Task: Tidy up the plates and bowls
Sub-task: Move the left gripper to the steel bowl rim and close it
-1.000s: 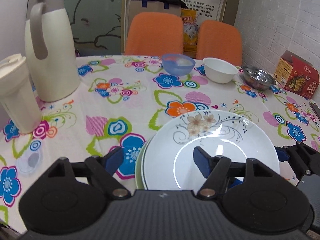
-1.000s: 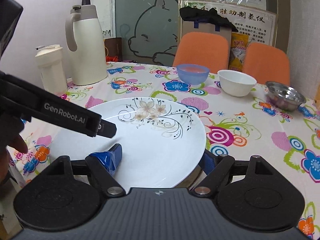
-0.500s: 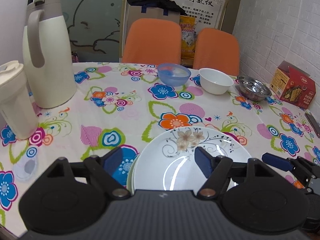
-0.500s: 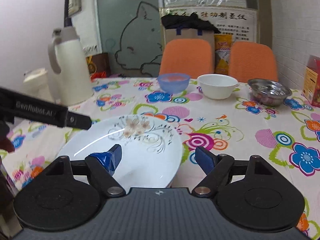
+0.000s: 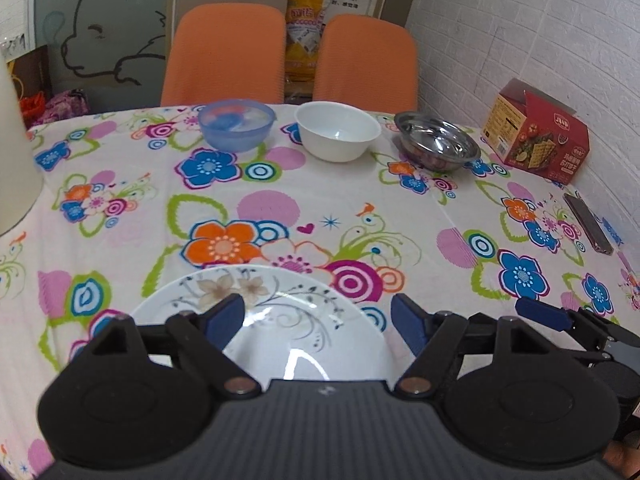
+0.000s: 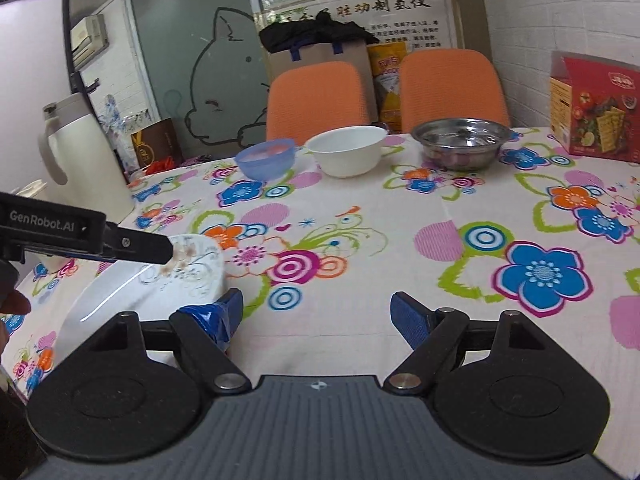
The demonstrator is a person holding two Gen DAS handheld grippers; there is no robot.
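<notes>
Both jaws of the left hand-held gripper (image 5: 317,322) stand apart and grasp nothing; the flowered plate (image 5: 280,320) lies on the table (image 5: 360,208) beneath and between them at the lower middle of the left wrist view. The right hand-held gripper (image 6: 316,316) is likewise released, with only tablecloth between its blue pads; its left pad sits just beside the plate's rim, and whether they touch cannot be told.

Along the far edge of the table, in the upper middle of both frames, stand a blue bowl (image 5: 237,125), a white bowl (image 5: 338,135) and a steel bowl (image 5: 437,145), side by side and apart from the plate. Nothing lies between the plate and the bowls. A red box (image 5: 536,140) sits at the upper right.

Only the left wrist view shows a dark phone (image 5: 588,222) at the right edge. Only the right wrist view shows a whole cream thermos (image 6: 80,160) at the left.
</notes>
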